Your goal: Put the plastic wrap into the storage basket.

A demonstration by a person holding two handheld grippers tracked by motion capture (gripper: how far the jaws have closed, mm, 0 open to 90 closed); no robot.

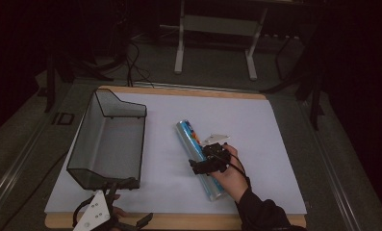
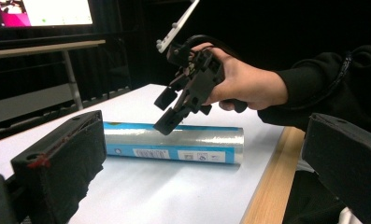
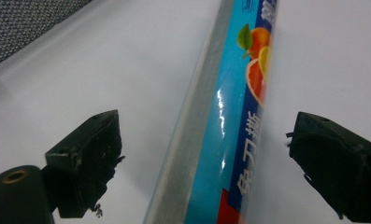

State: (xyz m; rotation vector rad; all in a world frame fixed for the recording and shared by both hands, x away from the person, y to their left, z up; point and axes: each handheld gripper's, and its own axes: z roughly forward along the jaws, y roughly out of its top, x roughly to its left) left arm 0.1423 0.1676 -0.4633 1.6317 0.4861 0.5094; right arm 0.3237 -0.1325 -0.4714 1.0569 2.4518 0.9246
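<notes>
A: Which container stood on the table [image 1: 275, 144], and what did it hold?

B: A dark mesh bin [image 1: 109, 139] stood on the white sheet at the left of the table in the high view. Its taller wall was at the far end and its lower wall at the near end. Through the open top, nothing could be seen lying inside it.

A: Where was the boxed roll?

B: A long, slim box of wrap [image 1: 199, 159], silver and blue, lay flat on the sheet to the right of the bin and well apart from it. It ran diagonally from far-left to near-right. The right gripper view showed printed fruit and characters on its blue face [image 3: 230, 116].

A: How did the right gripper stand?

B: The right gripper [image 1: 205, 166] was held by the person's hand [image 1: 234, 175] over the middle of the box. In its own view the jaws stood wide apart, one on either side of the box, closed on nothing. The left gripper view showed its tip [image 2: 167, 123] close above the box; actual contact could not be told.

A: And the left gripper?

B: The left gripper [image 1: 114, 219] was at the near edge of the table, just before the bin. Its jaws were spread wide and held nothing.
</notes>
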